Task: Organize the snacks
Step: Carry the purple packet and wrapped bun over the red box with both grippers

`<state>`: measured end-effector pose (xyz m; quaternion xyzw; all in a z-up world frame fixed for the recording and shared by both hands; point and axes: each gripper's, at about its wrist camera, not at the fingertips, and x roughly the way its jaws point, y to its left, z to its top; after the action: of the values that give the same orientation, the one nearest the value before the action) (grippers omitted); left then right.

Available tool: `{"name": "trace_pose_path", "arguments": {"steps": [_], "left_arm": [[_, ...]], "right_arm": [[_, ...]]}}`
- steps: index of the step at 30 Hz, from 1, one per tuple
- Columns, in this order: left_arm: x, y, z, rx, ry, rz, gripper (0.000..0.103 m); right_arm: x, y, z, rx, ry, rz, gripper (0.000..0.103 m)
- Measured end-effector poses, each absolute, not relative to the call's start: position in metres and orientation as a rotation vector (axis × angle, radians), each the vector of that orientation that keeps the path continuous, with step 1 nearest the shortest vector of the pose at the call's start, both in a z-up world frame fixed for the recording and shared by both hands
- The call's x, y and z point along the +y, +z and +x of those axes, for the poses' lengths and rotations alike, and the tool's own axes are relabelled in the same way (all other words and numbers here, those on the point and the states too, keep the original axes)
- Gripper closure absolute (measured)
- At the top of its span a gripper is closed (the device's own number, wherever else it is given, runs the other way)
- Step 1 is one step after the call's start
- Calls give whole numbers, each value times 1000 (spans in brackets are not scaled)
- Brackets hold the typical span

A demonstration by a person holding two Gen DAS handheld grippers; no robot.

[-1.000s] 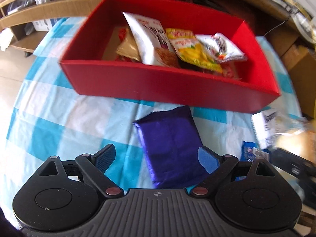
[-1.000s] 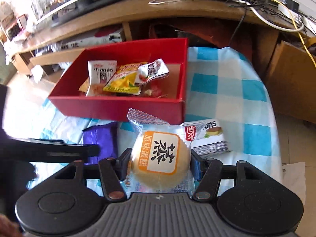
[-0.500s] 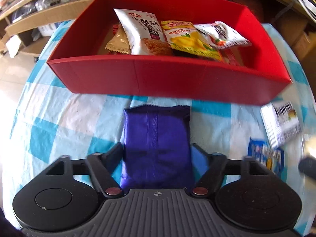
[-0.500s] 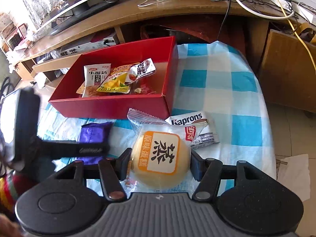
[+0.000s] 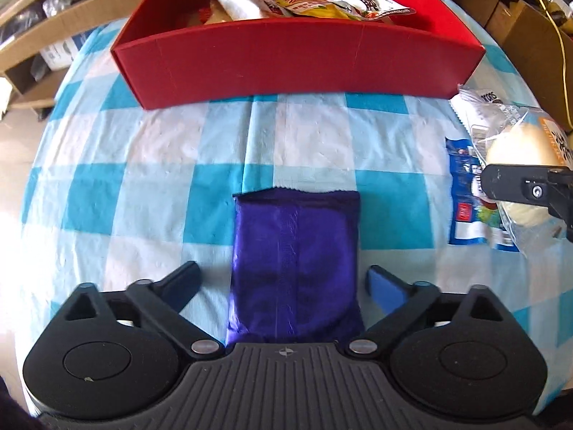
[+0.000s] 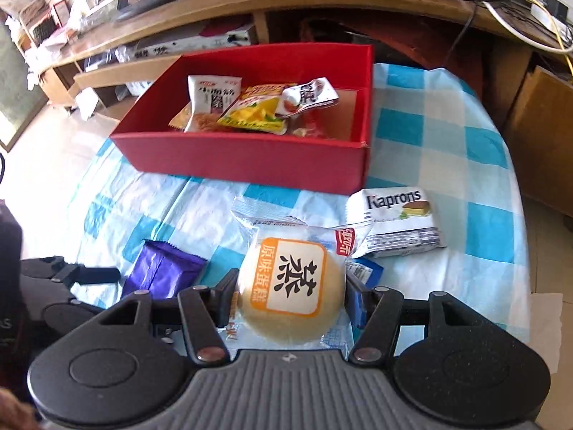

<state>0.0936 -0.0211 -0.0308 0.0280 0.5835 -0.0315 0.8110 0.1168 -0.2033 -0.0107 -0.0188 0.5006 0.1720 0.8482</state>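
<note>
The left tongs (image 5: pixel 283 281) were opening, their pads clear of the purple packet (image 5: pixel 295 265) lying between them at lower centre. The right tongs (image 6: pixel 290 295) gripped a wrapped cake (image 6: pixel 292 288) below the red box (image 6: pixel 250 159).

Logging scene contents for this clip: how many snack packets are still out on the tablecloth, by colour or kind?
Purple packet: 1
Round cake in clear wrapper, in the right hand-held gripper: 1
White Kaprons packet: 1
Blue packet: 1
Total: 4

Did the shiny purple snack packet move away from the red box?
Yes. The shiny purple foil snack packet now lies farther from the red cardboard box, with much more checked cloth showing between them.
</note>
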Motion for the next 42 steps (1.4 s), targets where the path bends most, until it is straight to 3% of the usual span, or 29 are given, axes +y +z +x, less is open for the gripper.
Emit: {"name": "trace_pose_path", "arguments": {"steps": [2,6,21,42], "left_arm": [[-23,-32,91,1222,-73,79,3],[-27,-21,91,1178,-124,105,32],[-19,22,86,1081,-139,47,34],[-10,56,151,972,-98,38,35]], "right_arm": [[-200,-16,118,1072,352,-53,32],[-194,-22,116,1092,335,-79,32],[-177,9,98,1003,316,-97,32],[-166,40,155,913,278,-43,32]]}}
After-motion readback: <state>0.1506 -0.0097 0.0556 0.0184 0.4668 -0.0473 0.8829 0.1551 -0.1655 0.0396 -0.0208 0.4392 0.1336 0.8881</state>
